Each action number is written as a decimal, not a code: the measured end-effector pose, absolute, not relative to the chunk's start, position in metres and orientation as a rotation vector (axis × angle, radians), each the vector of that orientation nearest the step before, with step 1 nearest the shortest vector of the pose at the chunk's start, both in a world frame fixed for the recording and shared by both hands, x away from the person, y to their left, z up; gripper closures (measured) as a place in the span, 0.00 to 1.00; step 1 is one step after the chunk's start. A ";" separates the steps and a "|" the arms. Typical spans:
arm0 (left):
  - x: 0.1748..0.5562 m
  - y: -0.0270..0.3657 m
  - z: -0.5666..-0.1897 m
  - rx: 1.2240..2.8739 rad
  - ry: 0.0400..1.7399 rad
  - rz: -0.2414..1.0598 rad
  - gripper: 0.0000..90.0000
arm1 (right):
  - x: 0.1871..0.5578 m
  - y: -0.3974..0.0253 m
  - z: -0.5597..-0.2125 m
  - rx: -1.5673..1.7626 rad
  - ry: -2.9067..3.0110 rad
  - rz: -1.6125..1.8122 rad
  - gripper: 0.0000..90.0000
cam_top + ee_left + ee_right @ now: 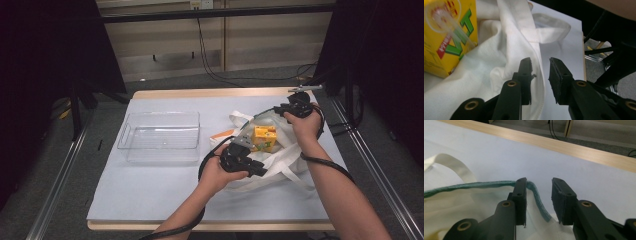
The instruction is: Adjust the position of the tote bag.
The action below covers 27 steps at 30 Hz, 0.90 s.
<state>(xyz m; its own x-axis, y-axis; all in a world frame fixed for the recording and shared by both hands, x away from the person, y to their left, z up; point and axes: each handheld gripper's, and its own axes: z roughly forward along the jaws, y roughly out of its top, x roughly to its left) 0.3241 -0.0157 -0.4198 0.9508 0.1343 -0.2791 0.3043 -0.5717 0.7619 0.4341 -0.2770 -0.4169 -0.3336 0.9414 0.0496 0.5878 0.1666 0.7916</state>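
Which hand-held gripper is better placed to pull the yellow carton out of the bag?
Left. The left hand-held gripper is open right beside the yellow carton; the right hand-held gripper is open astride the bag's green-edged rim.

Clear plastic tray [160, 137], table's left

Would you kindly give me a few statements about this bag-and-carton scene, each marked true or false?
1. The left tongs stand open, with the white bag's hem between the jaws. True.
2. The yellow carton sits inside the clear bin. False: it rests on the bag, and the bin to its left holds nothing.
3. The right tongs are shut on the bag's green-edged rim. False: the jaws stand apart, with the rim running down between them.
4. The bag lies on the right part of the pale table cover. True.
5. A straw in a clear wrapper is fixed to the carton. True, as the left gripper view shows.
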 end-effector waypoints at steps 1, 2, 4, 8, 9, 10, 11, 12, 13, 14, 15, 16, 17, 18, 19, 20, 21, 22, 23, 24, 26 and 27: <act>0.325 -0.016 -0.418 2.184 0.292 -0.224 0.77 | 0.433 -0.277 -0.414 1.441 1.987 1.028 0.71; 0.325 -0.016 -0.416 2.185 0.304 -0.227 0.76 | 0.432 -0.277 -0.410 1.439 1.991 1.034 0.70; 0.327 -0.014 -0.413 2.195 0.306 -0.221 0.73 | 0.429 -0.278 -0.404 1.429 1.987 1.058 0.69; 0.330 -0.011 -0.406 2.159 0.327 -0.215 0.70 | 0.421 -0.281 -0.393 1.408 1.983 1.062 0.69; 0.331 -0.009 -0.404 2.157 0.328 -0.206 0.69 | 0.419 -0.282 -0.391 1.397 1.990 1.060 0.69; 0.331 -0.008 -0.401 2.158 0.344 -0.201 0.67 | 0.417 -0.282 -0.389 1.393 1.990 1.059 0.70; 0.333 -0.007 -0.400 2.150 0.342 -0.197 0.68 | 0.415 -0.282 -0.387 1.379 1.997 1.066 0.70; 0.334 -0.006 -0.397 2.143 0.346 -0.191 0.67 | 0.413 -0.281 -0.385 1.373 2.004 1.063 0.71; 0.335 -0.005 -0.395 2.138 0.354 -0.186 0.67 | 0.411 -0.281 -0.383 1.363 2.011 1.066 0.72; 0.337 -0.003 -0.393 2.141 0.365 -0.171 0.67 | 0.408 -0.281 -0.382 1.349 2.020 1.068 0.73; 0.338 -0.002 -0.393 2.140 0.369 -0.170 0.67 | 0.406 -0.281 -0.381 1.348 2.027 1.056 0.73; 0.339 -0.002 -0.393 2.134 0.372 -0.170 0.67 | 0.403 -0.282 -0.381 1.348 2.029 1.066 0.73; 0.341 -0.001 -0.392 2.141 0.381 -0.163 0.67 | 0.401 -0.282 -0.381 1.343 2.035 1.083 0.73; 0.342 0.000 -0.393 2.139 0.383 -0.162 0.67 | 0.399 -0.282 -0.381 1.336 2.037 1.091 0.73; 0.342 0.001 -0.393 2.145 0.388 -0.163 0.67 | 0.398 -0.282 -0.381 1.329 2.040 1.092 0.73; 0.344 0.002 -0.392 2.149 0.392 -0.157 0.67 | 0.395 -0.282 -0.381 1.324 2.045 1.088 0.73; 0.344 0.002 -0.393 2.143 0.392 -0.158 0.68 | 0.393 -0.283 -0.381 1.317 2.049 1.085 0.73; 0.345 0.003 -0.392 2.145 0.402 -0.156 0.68 | 0.391 -0.283 -0.381 1.312 2.051 1.083 0.72; 0.346 0.004 -0.392 2.138 0.402 -0.155 0.67 | 0.389 -0.284 -0.382 1.306 2.053 1.078 0.72; 0.346 0.004 -0.391 2.139 0.410 -0.144 0.67 | 0.387 -0.284 -0.383 1.308 2.055 1.084 0.72; 0.348 0.006 -0.391 2.139 0.417 -0.140 0.67 | 0.383 -0.286 -0.385 1.306 2.057 1.092 0.72; 0.349 0.006 -0.390 2.139 0.420 -0.135 0.67 | 0.382 -0.286 -0.386 1.300 2.061 1.095 0.72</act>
<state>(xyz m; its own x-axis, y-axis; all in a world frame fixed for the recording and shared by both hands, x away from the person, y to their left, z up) 0.3492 0.0060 -0.3901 0.9356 0.2465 -0.2527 0.3475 -0.5173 0.7821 0.3817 -0.2859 -0.3863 -0.4433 0.8959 0.0277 0.5244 0.2341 0.8187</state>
